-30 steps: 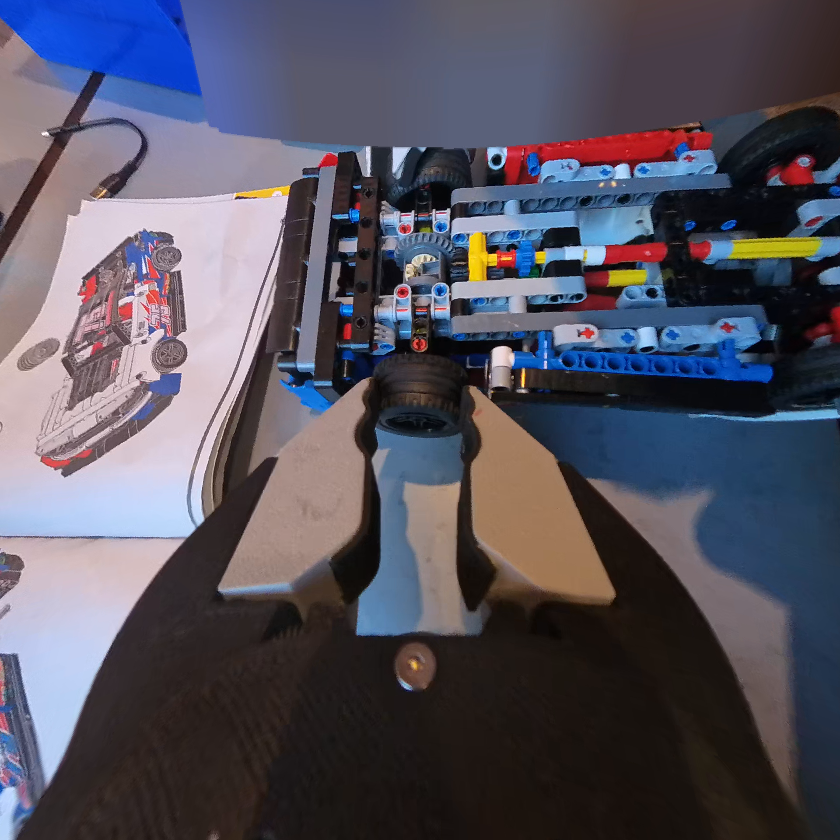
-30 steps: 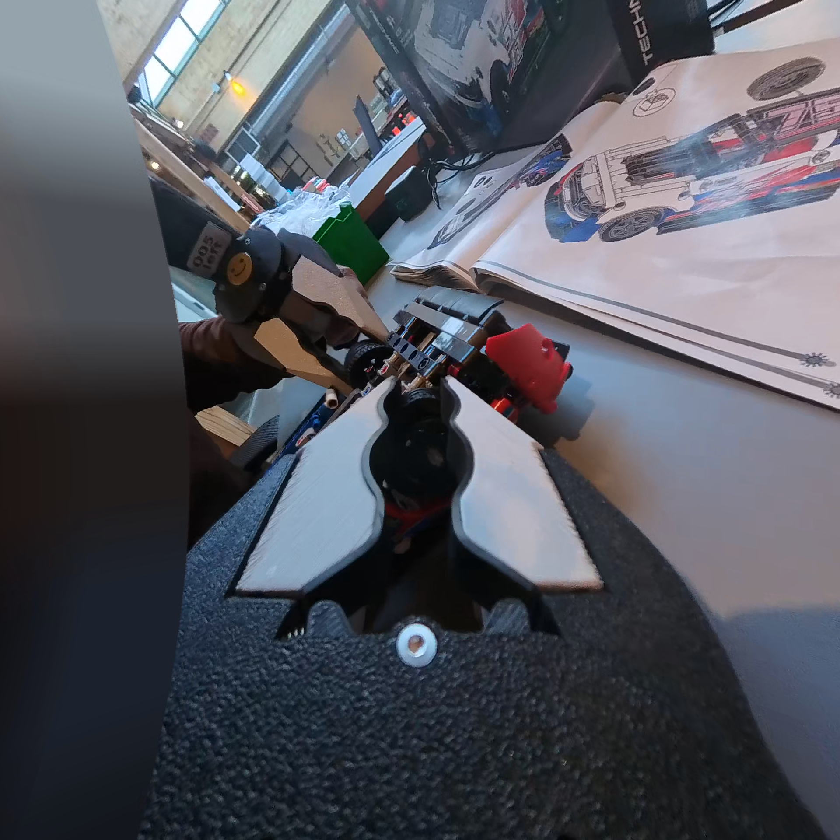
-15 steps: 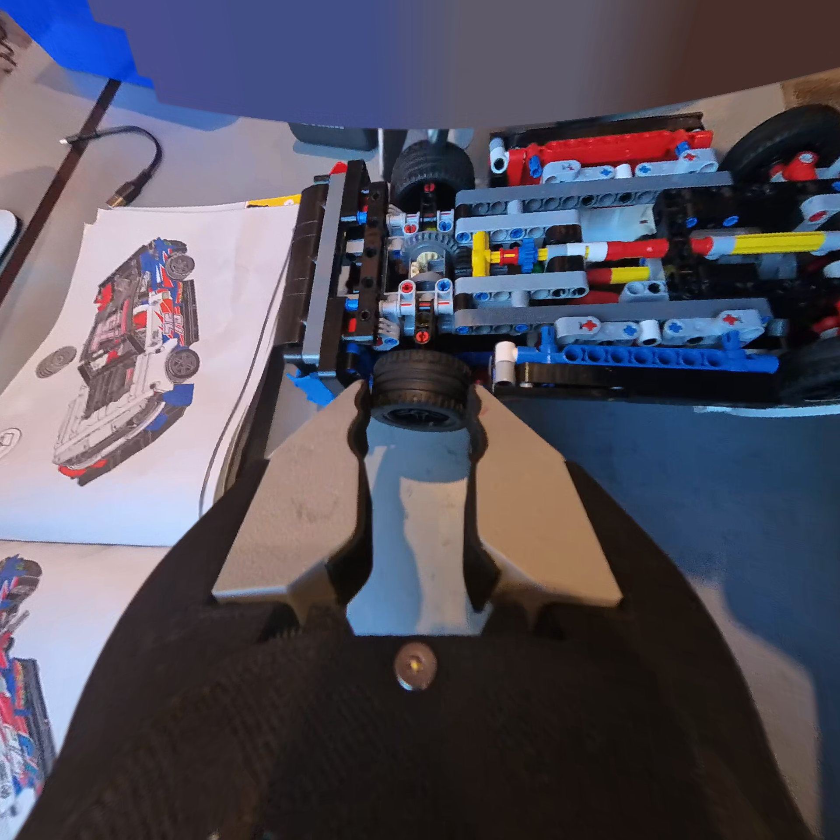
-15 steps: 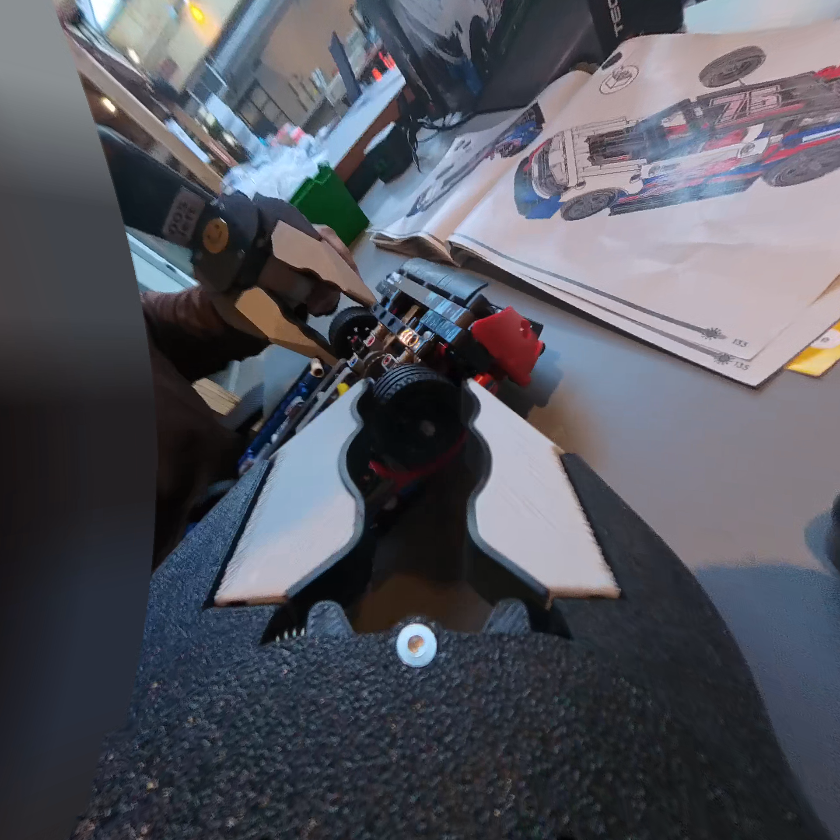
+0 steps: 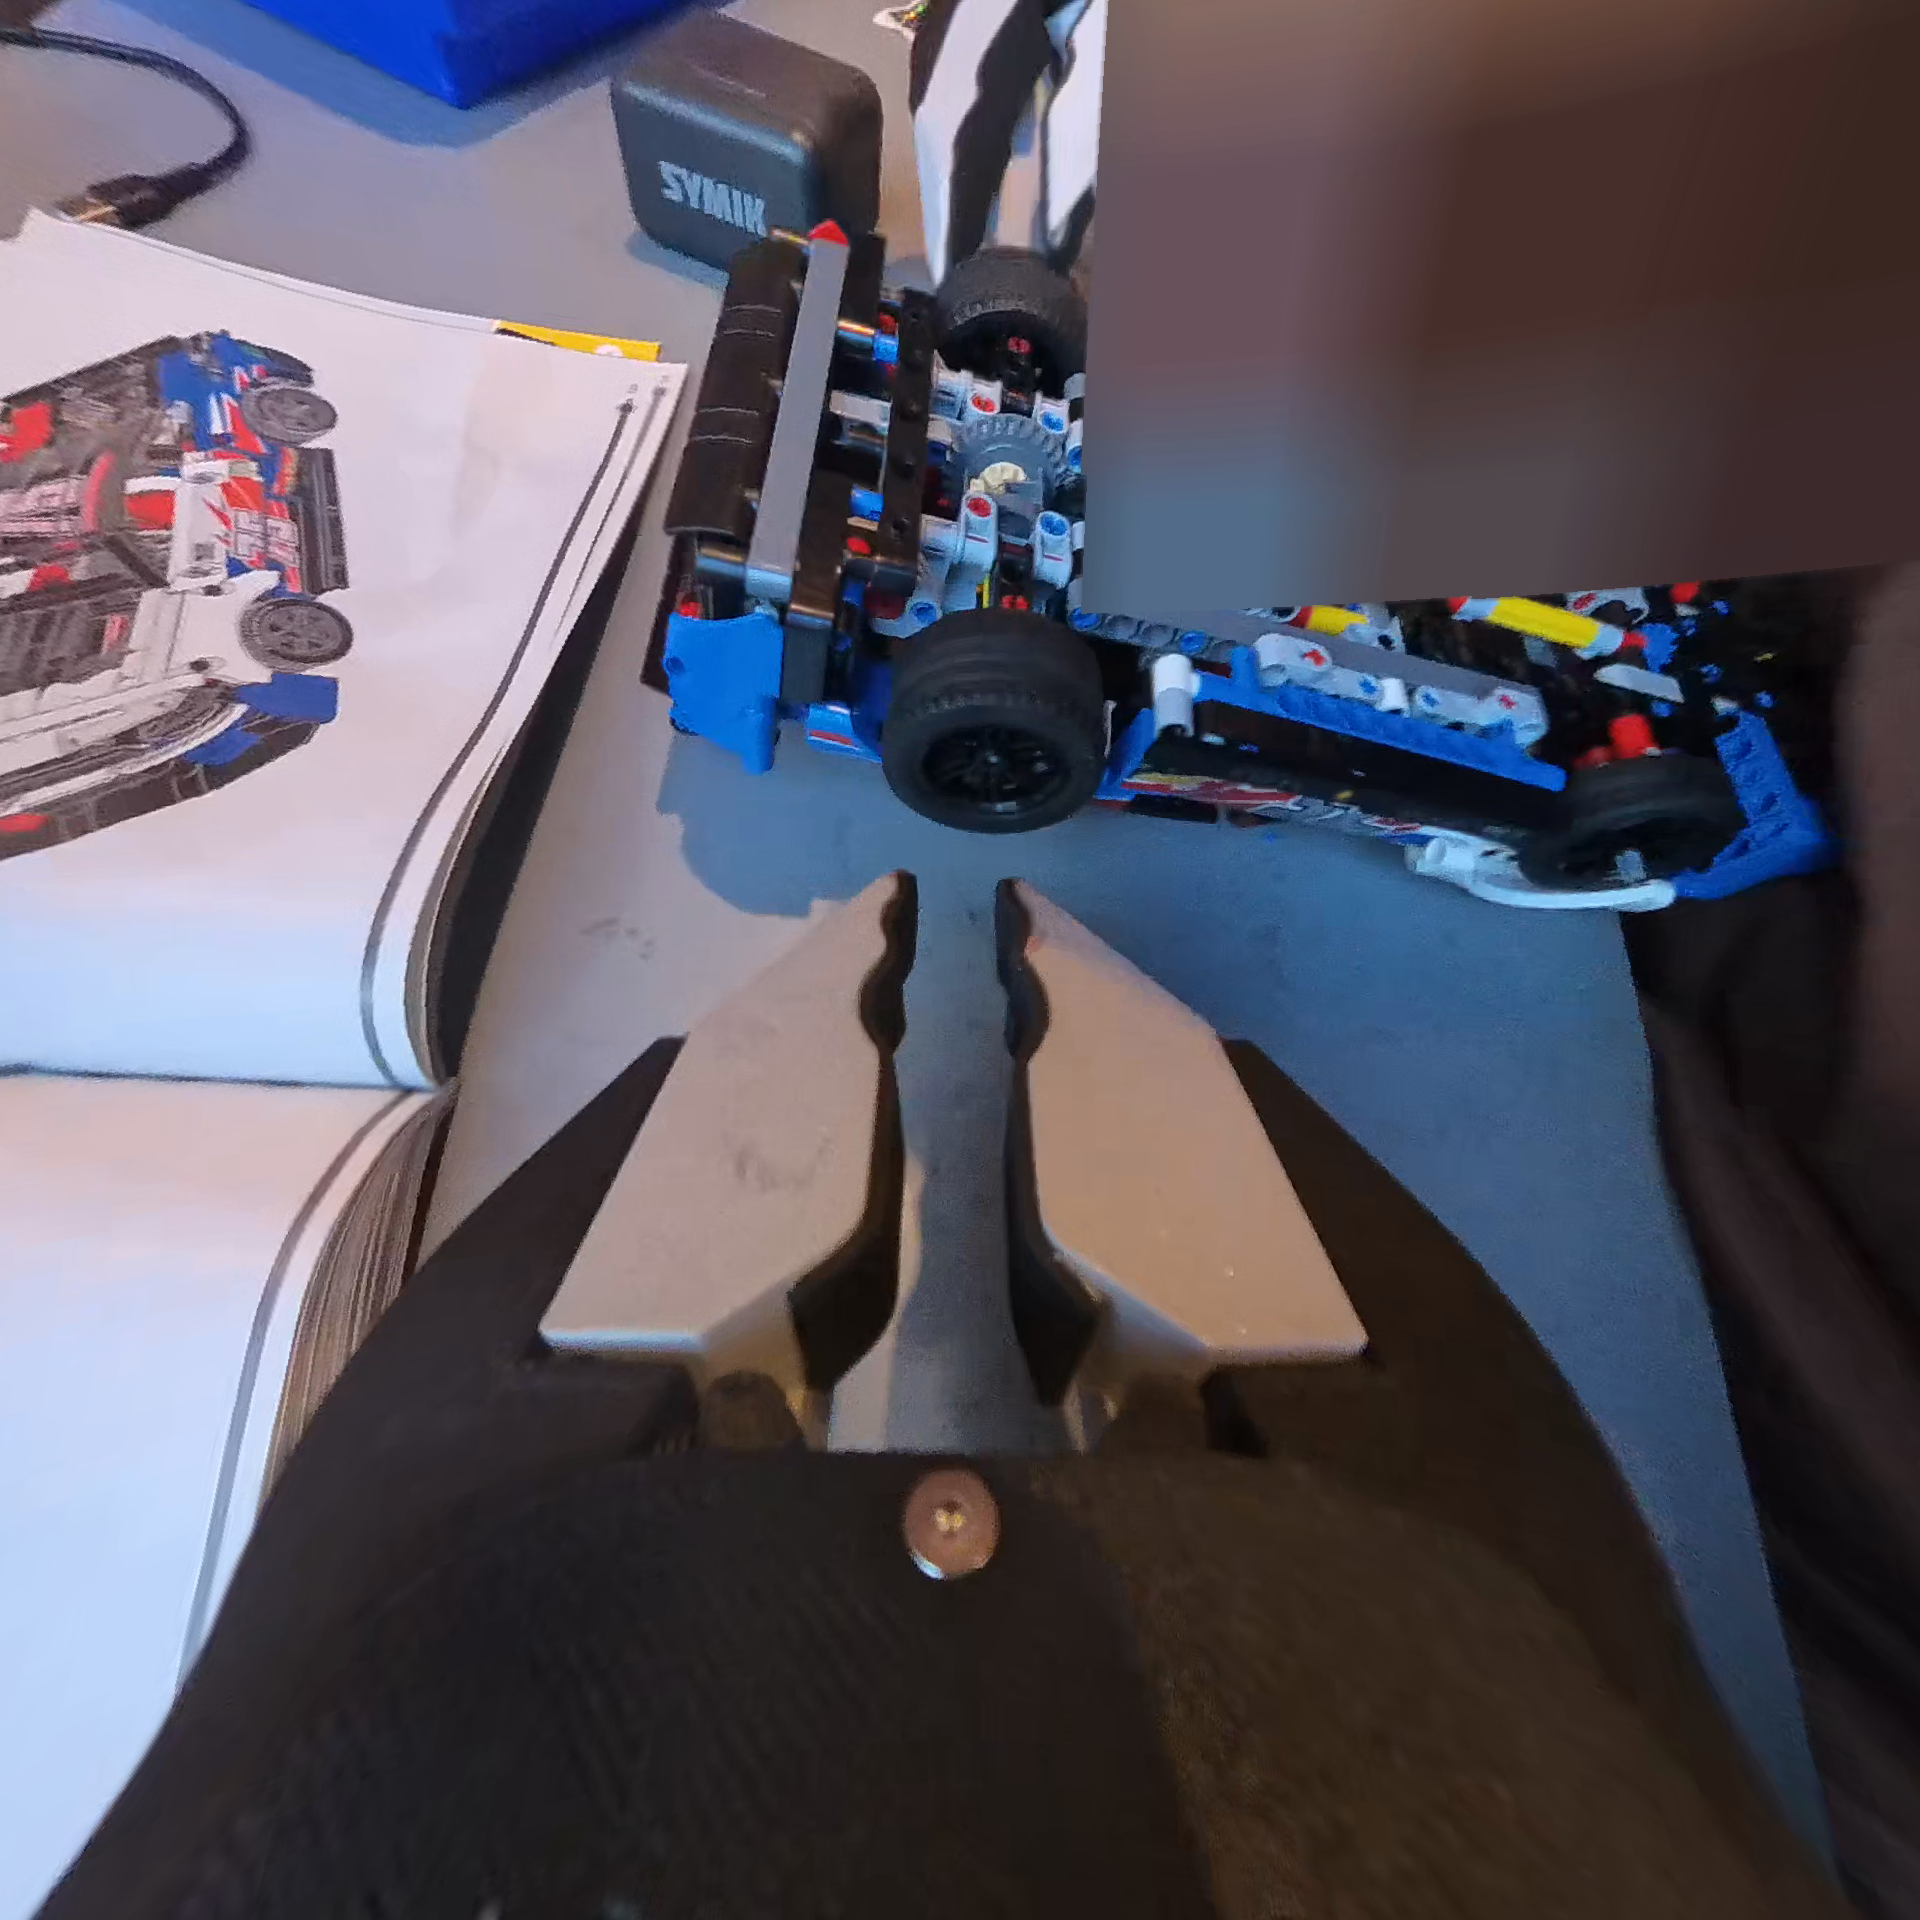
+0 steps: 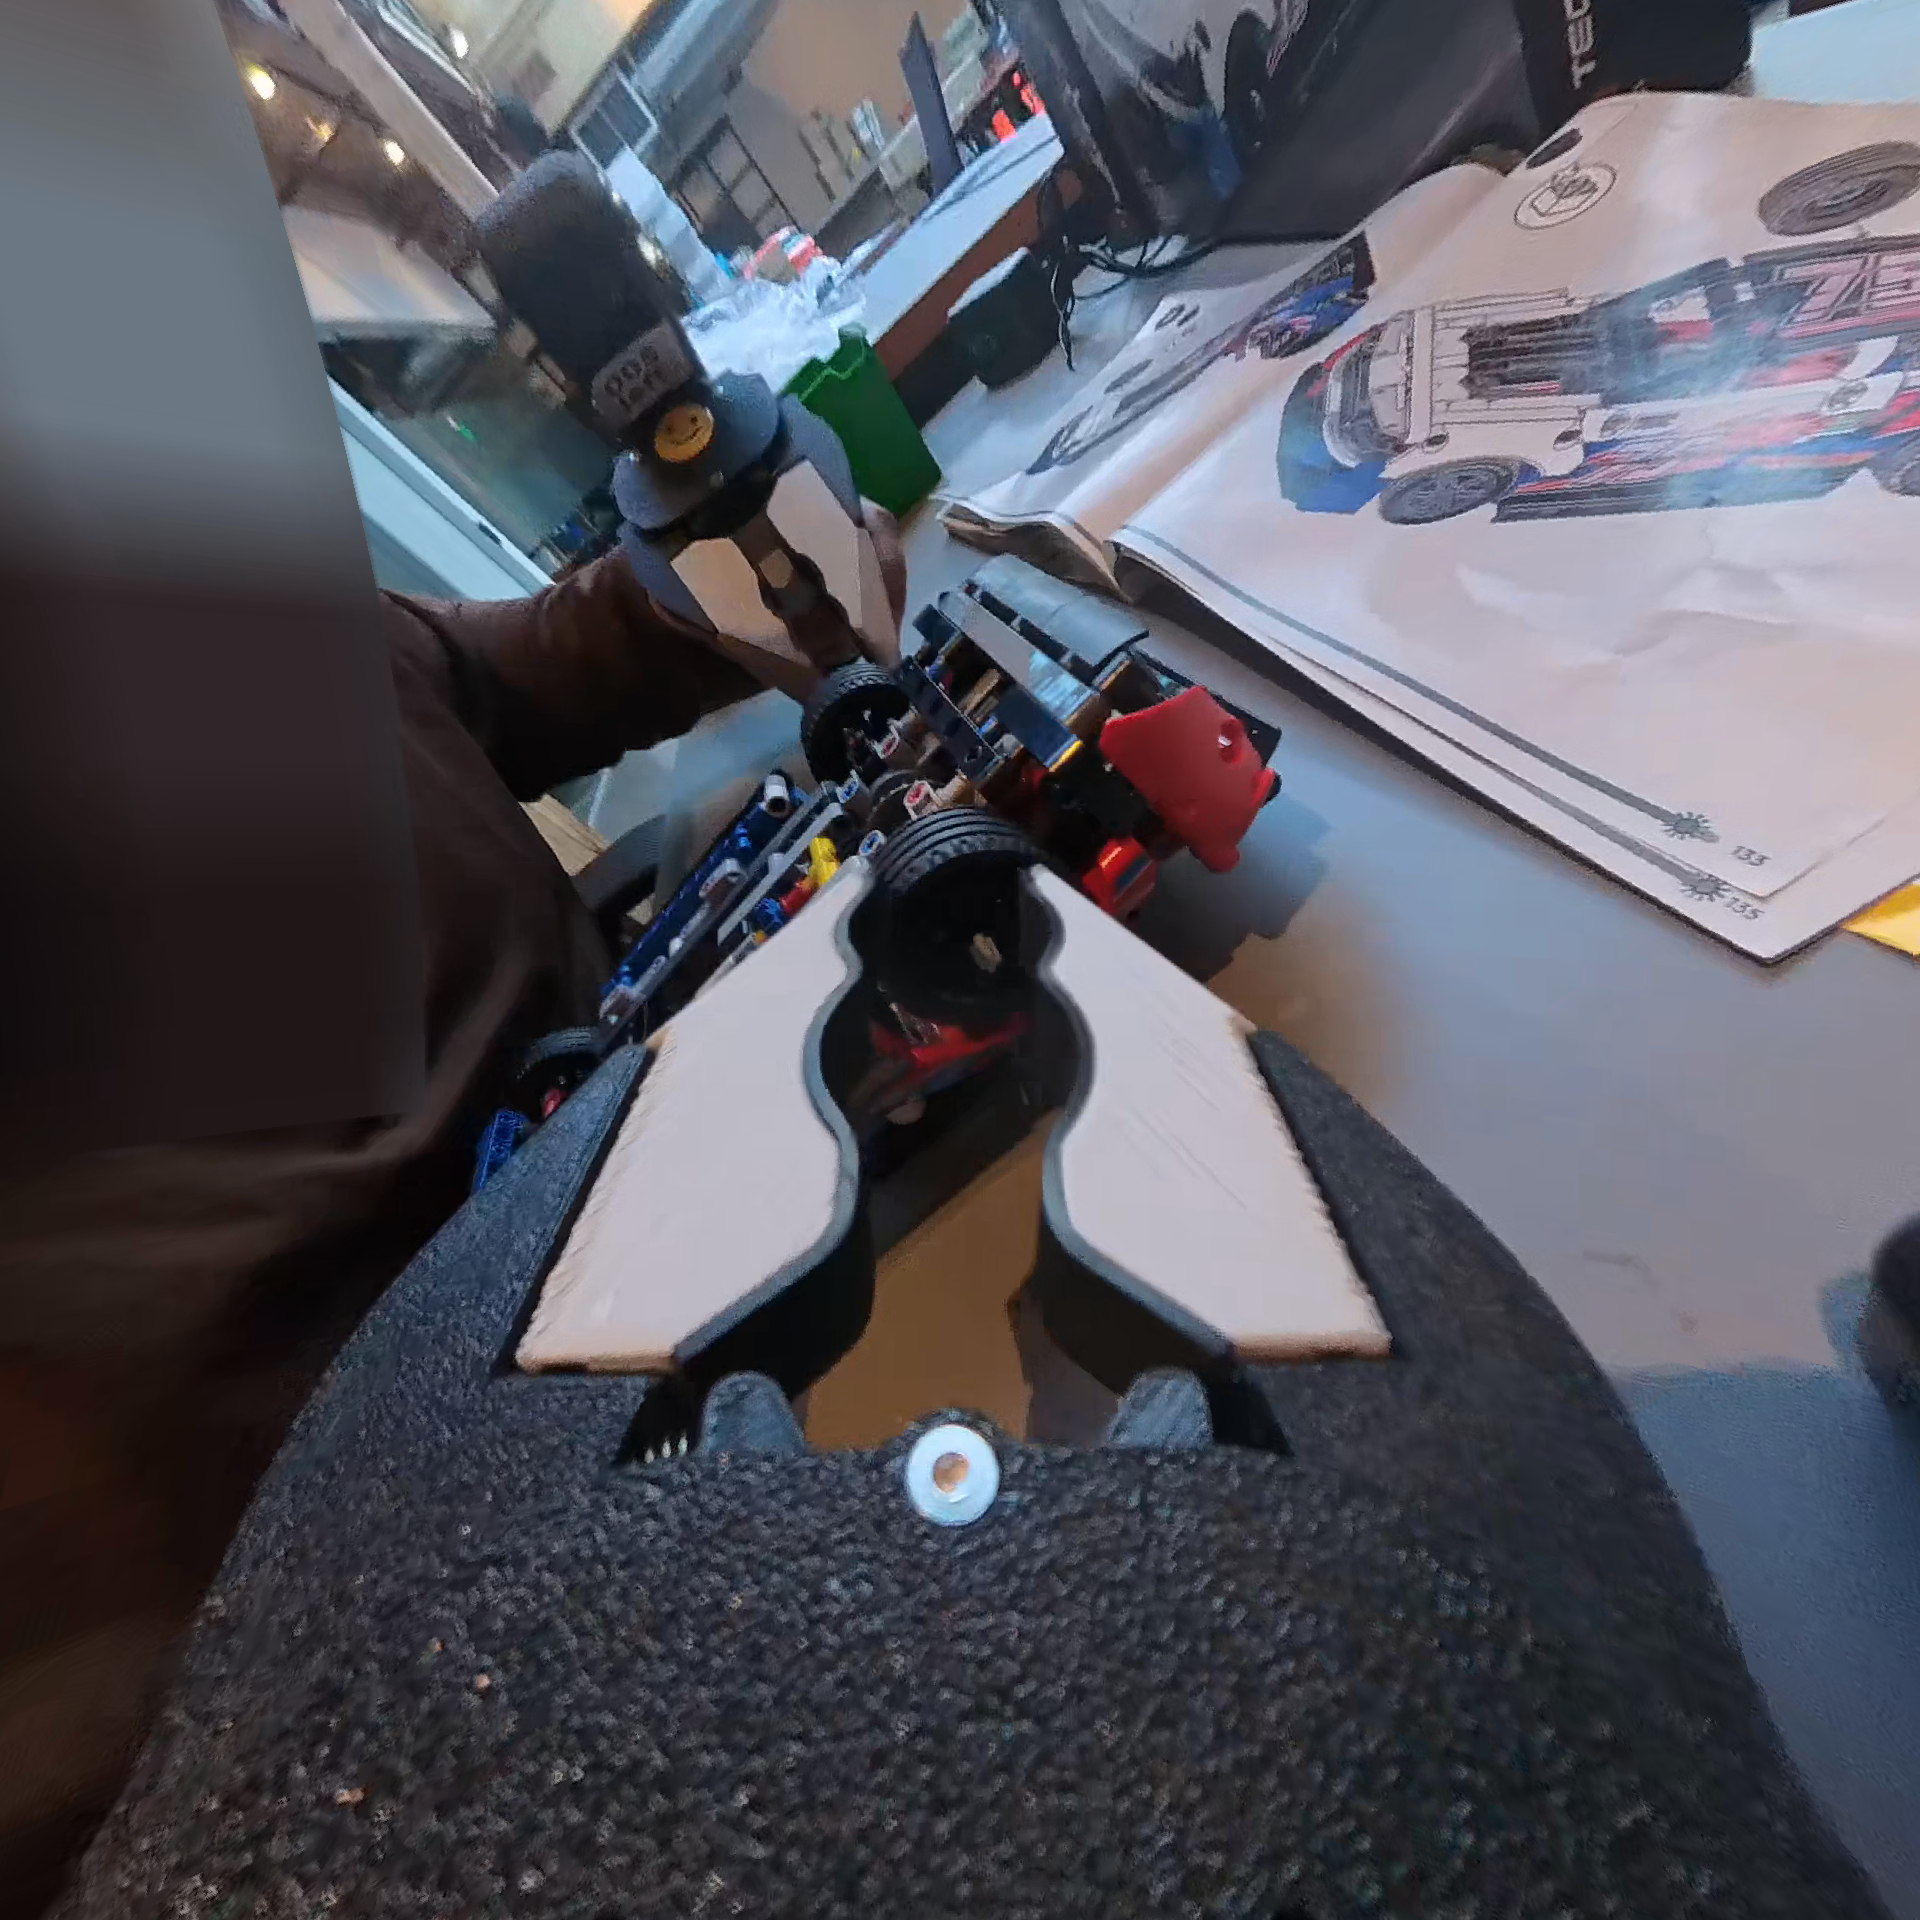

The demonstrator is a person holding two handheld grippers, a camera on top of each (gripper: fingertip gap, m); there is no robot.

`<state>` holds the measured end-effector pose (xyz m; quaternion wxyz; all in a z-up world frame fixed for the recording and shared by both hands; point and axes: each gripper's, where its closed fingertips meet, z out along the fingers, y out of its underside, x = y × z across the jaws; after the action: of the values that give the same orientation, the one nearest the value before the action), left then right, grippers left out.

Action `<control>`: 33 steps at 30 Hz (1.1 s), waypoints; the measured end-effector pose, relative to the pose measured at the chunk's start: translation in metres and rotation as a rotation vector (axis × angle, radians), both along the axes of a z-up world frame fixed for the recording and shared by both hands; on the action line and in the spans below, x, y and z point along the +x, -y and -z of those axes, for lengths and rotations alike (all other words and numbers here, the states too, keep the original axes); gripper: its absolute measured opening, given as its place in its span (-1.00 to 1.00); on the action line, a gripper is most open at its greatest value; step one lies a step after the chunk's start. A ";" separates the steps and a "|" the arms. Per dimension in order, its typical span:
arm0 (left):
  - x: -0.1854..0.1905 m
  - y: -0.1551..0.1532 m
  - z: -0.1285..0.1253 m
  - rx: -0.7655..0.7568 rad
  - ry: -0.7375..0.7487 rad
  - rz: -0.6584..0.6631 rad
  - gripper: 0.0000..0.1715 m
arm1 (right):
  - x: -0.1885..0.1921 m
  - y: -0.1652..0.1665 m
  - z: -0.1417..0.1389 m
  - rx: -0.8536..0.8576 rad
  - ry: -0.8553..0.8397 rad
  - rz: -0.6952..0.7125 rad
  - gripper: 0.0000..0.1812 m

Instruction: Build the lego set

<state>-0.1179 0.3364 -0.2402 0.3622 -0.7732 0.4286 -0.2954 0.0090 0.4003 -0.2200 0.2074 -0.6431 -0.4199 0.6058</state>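
The Lego car (image 5: 821,499) lies belly up on the grey table, its gears and beams showing. My left gripper (image 5: 956,888) hovers a short way in front of the car's near black wheel (image 5: 992,717). Its fingers stand slightly apart with only table between them. In the right wrist view it (image 6: 862,644) hangs just above that wheel (image 6: 857,717). My right gripper (image 6: 951,883) is closed around the opposite black wheel (image 6: 951,935), which sits in the hollow between its pads. A red corner piece (image 6: 1184,769) sticks out beside it.
The open instruction booklet (image 5: 312,623) lies left of the car and also shows in the right wrist view (image 6: 1558,571). A dark grey box (image 5: 748,156), a blue box (image 5: 468,42) and a cable (image 5: 187,156) lie behind. A green bin (image 6: 862,426) and a person's sleeve (image 6: 582,665) are near.
My left gripper let go of the near wheel, pulled back and up, and its fingers narrowed on air. My right gripper opened, then closed in again around the far wheel.
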 end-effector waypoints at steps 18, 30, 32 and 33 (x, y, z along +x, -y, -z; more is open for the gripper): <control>0.022 -0.001 -0.003 0.002 0.047 0.112 -1.00 | 0.001 0.007 0.017 0.144 0.091 -0.153 -0.98; 0.027 0.006 0.002 -0.065 -0.164 0.135 -1.00 | -0.003 0.012 0.021 0.255 0.136 -0.138 -1.00; 0.029 0.005 0.003 -0.069 -0.195 0.128 -1.00 | -0.001 0.011 0.021 0.256 0.135 -0.132 -1.00; 0.030 0.004 0.002 -0.076 -0.201 0.122 -1.00 | 0.000 0.011 0.021 0.254 0.136 -0.128 -1.00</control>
<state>-0.0881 0.3323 -0.2427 0.2692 -0.7846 0.4973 -0.2541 0.0093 0.3895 -0.2411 0.2189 -0.6233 -0.5463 0.5149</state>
